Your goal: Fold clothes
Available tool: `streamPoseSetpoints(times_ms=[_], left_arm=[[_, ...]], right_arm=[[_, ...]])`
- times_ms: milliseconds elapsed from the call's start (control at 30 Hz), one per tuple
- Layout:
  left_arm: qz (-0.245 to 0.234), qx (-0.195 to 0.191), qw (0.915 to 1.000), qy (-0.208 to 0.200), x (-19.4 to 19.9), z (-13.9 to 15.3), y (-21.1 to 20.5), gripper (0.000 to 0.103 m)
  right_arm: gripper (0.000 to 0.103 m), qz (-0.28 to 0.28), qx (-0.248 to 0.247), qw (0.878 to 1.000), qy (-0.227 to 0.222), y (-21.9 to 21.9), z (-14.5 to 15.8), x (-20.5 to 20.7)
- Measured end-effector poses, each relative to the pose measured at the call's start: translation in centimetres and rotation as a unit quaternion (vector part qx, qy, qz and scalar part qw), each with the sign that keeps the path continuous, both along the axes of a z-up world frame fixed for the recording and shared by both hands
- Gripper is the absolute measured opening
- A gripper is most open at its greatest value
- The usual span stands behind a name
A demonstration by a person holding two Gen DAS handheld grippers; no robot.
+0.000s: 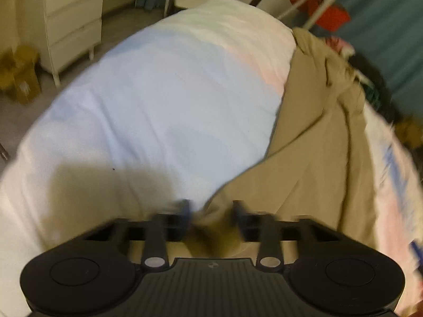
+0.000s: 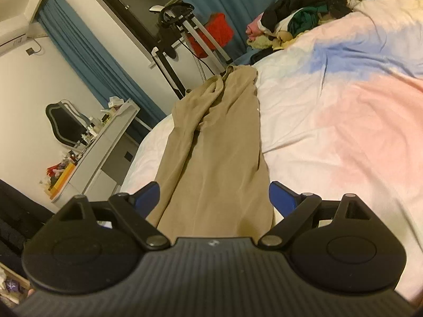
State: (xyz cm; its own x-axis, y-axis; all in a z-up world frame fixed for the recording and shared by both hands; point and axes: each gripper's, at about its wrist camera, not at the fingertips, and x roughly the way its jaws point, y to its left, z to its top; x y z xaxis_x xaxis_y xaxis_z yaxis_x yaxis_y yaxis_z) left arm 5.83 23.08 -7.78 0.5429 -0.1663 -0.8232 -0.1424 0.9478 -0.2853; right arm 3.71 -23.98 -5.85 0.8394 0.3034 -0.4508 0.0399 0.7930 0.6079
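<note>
My left gripper (image 1: 211, 211) clenched on a bunched corner of the tan trousers (image 1: 314, 142), view blurred, my right gripper (image 2: 214, 198) spread wide over the trousers, which lie lengthwise on the pastel duvet (image 2: 343, 121), heap of clothes (image 2: 298, 13) beyond

I see tan trousers (image 2: 216, 142), plain with no pattern, on a bedcover (image 2: 343, 121) washed in soft patches of white, pale pink and light blue. My right gripper (image 2: 214, 198) is black with blue fingertips (image 2: 281, 198). The curtain (image 2: 87, 50) is teal-blue, the dresser (image 1: 71, 21) cream-white, the clothes pile (image 2: 298, 15) black, dark green, pink and pale yellow, and the box (image 1: 21, 76) brown.
</note>
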Motion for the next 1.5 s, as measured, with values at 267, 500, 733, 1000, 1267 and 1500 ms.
streamPoseSetpoints(times_ms=[267, 500, 733, 1000, 1267, 1500], left_arm=[[-0.122, 0.157, 0.9713, -0.13, -5.6, 4.3, -7.9, 0.003], [-0.231, 0.215, 0.9182, -0.239, -11.7, 5.5, -15.1, 0.002], [-0.311, 0.213, 0.9073, -0.187, -11.0, 2.9, -18.5, 0.002], [-0.366, 0.186, 0.9078, -0.084, -8.1, -0.3, -19.6, 0.022], [-0.252, 0.117, 0.9384, -0.205, -5.2, 5.1, -17.9, 0.08], [-0.161, 0.063, 0.9445, -0.28, -1.2, 6.4, -18.3, 0.089]], right_arm=[[0.091, -0.005, 0.008, 1.0, 0.009, -0.3, -0.1, -0.1], [0.091, -0.007, 0.016, 1.0, 0.016, -0.6, -0.2, -0.1], [0.091, -0.018, 0.0, 1.0, 0.018, -0.6, -0.3, 0.0], [0.091, -0.014, -0.015, 1.0, 0.017, -0.2, -0.2, 0.0], [0.091, -0.026, -0.047, 0.999, -0.009, -0.3, 0.7, -0.3], [0.086, -0.002, -0.089, 0.996, -0.032, 0.6, 0.9, 0.6]])
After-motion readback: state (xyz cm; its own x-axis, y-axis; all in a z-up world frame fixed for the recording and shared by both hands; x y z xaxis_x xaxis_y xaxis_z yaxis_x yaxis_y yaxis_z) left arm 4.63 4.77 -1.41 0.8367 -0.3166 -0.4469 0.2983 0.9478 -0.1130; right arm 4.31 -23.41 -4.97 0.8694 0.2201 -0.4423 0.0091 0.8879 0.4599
